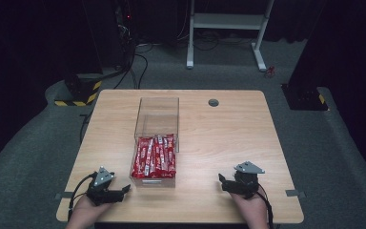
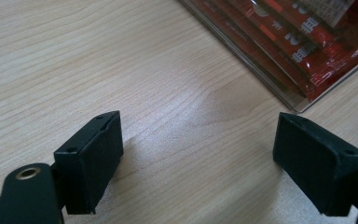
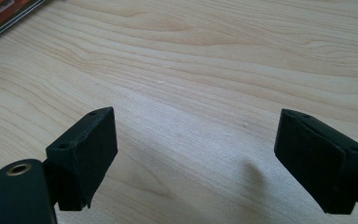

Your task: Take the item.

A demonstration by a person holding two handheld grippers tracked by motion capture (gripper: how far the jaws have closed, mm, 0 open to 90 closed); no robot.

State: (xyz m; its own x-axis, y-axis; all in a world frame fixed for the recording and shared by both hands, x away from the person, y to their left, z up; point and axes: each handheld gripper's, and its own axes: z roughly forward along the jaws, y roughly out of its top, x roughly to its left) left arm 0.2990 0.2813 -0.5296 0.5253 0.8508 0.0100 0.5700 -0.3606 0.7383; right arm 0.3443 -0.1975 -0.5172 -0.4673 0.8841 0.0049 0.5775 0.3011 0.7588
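Observation:
A clear plastic box stands on the wooden table, left of centre. Its near half holds several red snack packets; its far half looks empty. My left gripper rests near the front edge, just left of the box, open with nothing between its jaws. In the left gripper view the box's corner with red packets lies ahead to the right of the gripper. My right gripper sits near the front right, open and empty. The right gripper view has the gripper over bare wood, with a box corner far left.
A round grey cable port sits near the table's far edge. Beyond the table are a white desk frame, cables on the grey floor and black stands with yellow striped bases. A person's hands hold both grippers at the bottom edge.

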